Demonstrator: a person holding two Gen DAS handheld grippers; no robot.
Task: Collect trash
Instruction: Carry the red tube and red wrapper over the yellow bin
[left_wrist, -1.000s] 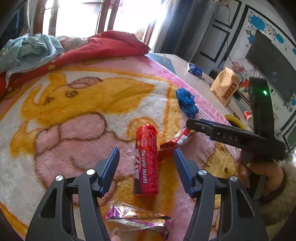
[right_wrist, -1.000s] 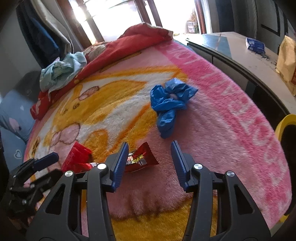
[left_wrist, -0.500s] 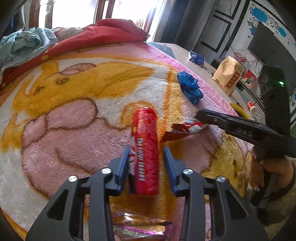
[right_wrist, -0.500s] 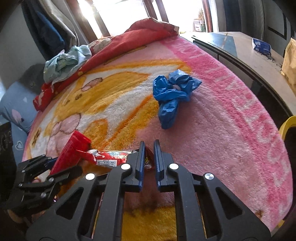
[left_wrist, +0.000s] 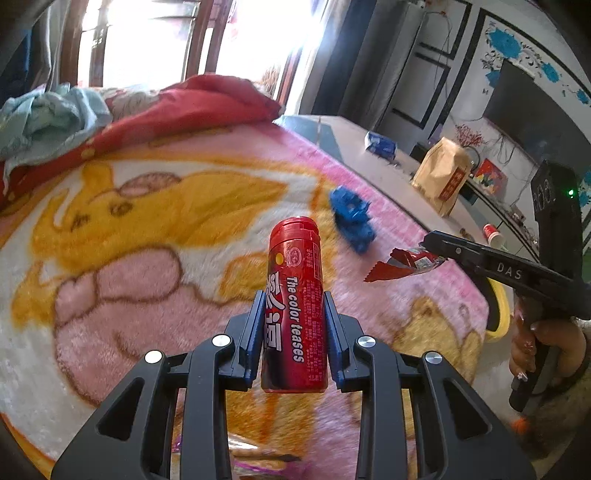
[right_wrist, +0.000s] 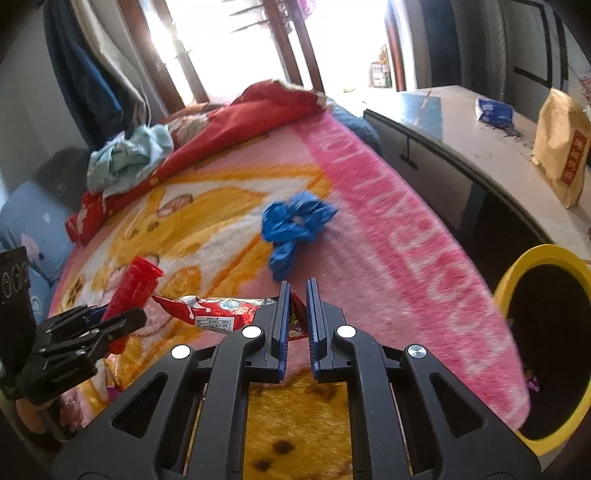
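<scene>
My left gripper (left_wrist: 294, 306) is shut on a red candy tube (left_wrist: 293, 295) and holds it lifted above the pink and yellow blanket (left_wrist: 147, 229). My right gripper (right_wrist: 297, 295) is shut on a red snack wrapper (right_wrist: 218, 312), which hangs off the blanket; the wrapper also shows in the left wrist view (left_wrist: 406, 264). A crumpled blue plastic bag (right_wrist: 291, 229) lies on the blanket beyond both grippers. A purple wrapper (left_wrist: 258, 458) lies under my left gripper. A yellow-rimmed bin (right_wrist: 546, 343) stands beside the bed at the right.
A long white table (right_wrist: 480, 147) runs along the bed's right side with a brown paper bag (right_wrist: 561, 147) and a blue packet (right_wrist: 493, 109). A red quilt (right_wrist: 251, 122) and a pale blue cloth (right_wrist: 125, 158) lie at the bed's far end.
Both grippers closed: the left on the red tube, the right on the red wrapper. Both then rose off the blanket with their items.
</scene>
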